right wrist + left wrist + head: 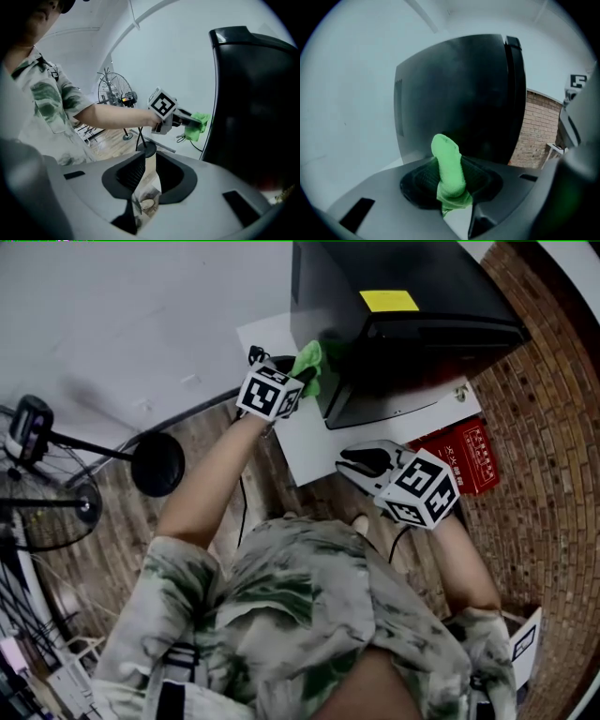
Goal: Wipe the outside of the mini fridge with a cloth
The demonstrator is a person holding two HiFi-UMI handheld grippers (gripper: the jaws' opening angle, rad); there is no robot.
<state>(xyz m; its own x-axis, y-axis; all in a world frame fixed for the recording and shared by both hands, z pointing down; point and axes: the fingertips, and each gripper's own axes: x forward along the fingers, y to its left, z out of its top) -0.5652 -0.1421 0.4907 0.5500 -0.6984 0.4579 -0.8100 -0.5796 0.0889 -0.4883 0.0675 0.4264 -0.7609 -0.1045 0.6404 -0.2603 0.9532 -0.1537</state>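
Note:
The black mini fridge (pixel 412 334) stands on a white platform (pixel 302 448), with a yellow label on its top. My left gripper (pixel 305 381) is shut on a bright green cloth (pixel 309 365) and holds it at the fridge's left side, close to the front corner. In the left gripper view the cloth (pixel 449 168) sticks up between the jaws in front of the dark fridge side (pixel 459 103). My right gripper (pixel 354 463) hangs lower, before the platform. Its jaws (pixel 150 164) stand a narrow gap apart, empty. The right gripper view shows the cloth (pixel 199 124) just short of the fridge (pixel 258 108).
A red box (pixel 473 457) lies on the brick paving right of the platform. A standing fan's round base (pixel 157 463) and its cage (pixel 47 512) sit to the left on the wood floor. A black cable (pixel 242 512) runs down past my left arm.

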